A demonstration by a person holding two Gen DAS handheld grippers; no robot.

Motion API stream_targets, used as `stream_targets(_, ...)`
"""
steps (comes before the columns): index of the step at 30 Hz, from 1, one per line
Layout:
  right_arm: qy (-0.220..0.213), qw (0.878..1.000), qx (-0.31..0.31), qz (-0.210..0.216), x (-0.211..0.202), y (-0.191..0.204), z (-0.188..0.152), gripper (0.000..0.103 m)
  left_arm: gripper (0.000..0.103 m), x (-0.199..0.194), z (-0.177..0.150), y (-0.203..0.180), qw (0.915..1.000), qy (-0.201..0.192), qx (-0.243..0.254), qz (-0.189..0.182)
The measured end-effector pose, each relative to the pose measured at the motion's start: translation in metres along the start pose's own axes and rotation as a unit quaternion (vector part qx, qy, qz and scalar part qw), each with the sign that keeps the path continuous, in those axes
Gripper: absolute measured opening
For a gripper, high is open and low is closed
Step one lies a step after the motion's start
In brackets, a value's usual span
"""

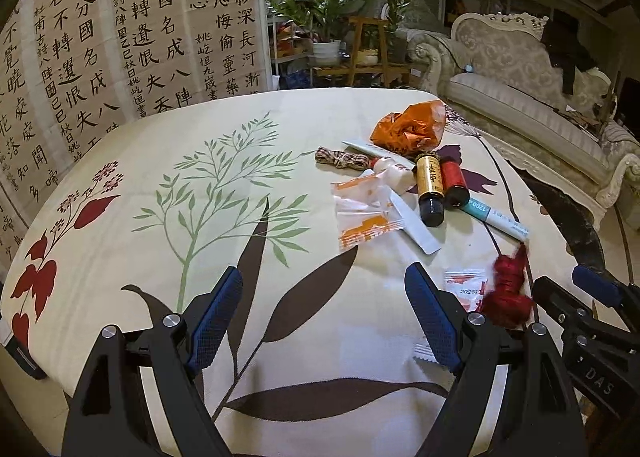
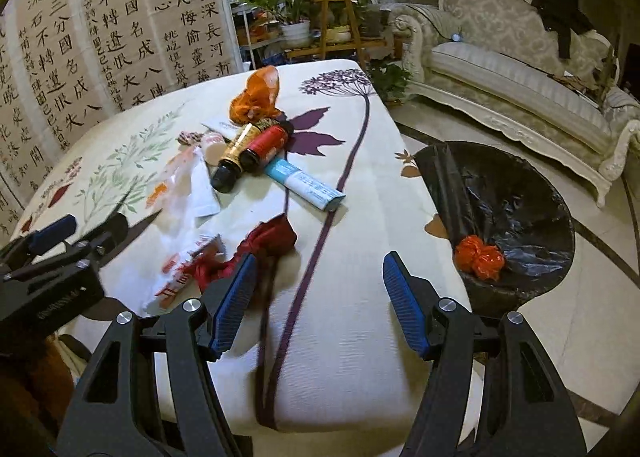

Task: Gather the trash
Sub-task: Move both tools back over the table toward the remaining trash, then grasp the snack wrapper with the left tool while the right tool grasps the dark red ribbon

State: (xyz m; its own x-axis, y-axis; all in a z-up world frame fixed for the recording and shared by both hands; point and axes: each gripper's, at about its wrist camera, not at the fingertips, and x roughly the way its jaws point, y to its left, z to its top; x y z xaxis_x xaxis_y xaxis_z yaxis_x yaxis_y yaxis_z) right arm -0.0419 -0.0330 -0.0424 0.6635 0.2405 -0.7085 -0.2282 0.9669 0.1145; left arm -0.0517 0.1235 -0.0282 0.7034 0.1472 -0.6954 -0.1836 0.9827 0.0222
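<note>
Both pairs of tongs hang over the flowered surface [image 2: 340, 337], spread wide and pinching nothing. The left tongs [image 1: 324, 317] have only cloth between their blue pads. The right tongs [image 2: 316, 301] sit close to the red tassel [image 2: 264, 249], which lies just beyond their left pad; whether it touches I cannot tell. Beside the tassel lies one small white-and-red sachet [image 2: 188, 269].

Further out the trash heaps together: one clear wrapper with orange print [image 1: 364, 213], one white strip [image 1: 412, 225], one teal-and-white tube [image 2: 308, 185], two dark little bottles, one gold-labelled [image 1: 429, 189] and one red-labelled [image 1: 454, 181], one pale small bottle [image 1: 394, 173], one coil of braided cord [image 1: 340, 159], and at the far end one crumpled orange bag [image 1: 412, 129].

Off the surface's right edge stands one black-lined bin [image 2: 520, 193] holding one orange wad [image 2: 480, 257].
</note>
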Motion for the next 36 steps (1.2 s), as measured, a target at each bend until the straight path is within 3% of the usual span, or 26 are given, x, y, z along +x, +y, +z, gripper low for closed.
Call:
stream_targets(11, 0.017, 0.998, -0.045, 0.032, 0.010, 0.038, -0.006, 0.064, 0.081, 0.000, -0.001, 0.028, 0.9993, 0.001, -0.028, 0.026)
stream_targets(26, 0.019, 0.999, -0.040, 0.024, 0.023, 0.035, 0.002, 0.064, 0.081, 0.004, -0.003, 0.026, 0.9994, 0.006, -0.031, 0.013)
stream_targets(32, 0.023, 0.998, -0.044, 0.036, 0.031, 0.041, 0.007, 0.048, 0.081, 0.007, -0.003, 0.027, 0.9993, 0.009, -0.033, 0.015)
stream_targets(36, 0.033, 0.997, -0.042, 0.059, 0.038, 0.043, 0.009, 0.028, 0.081, 0.009, -0.004, 0.026, 0.9993, 0.011, -0.033, 0.012)
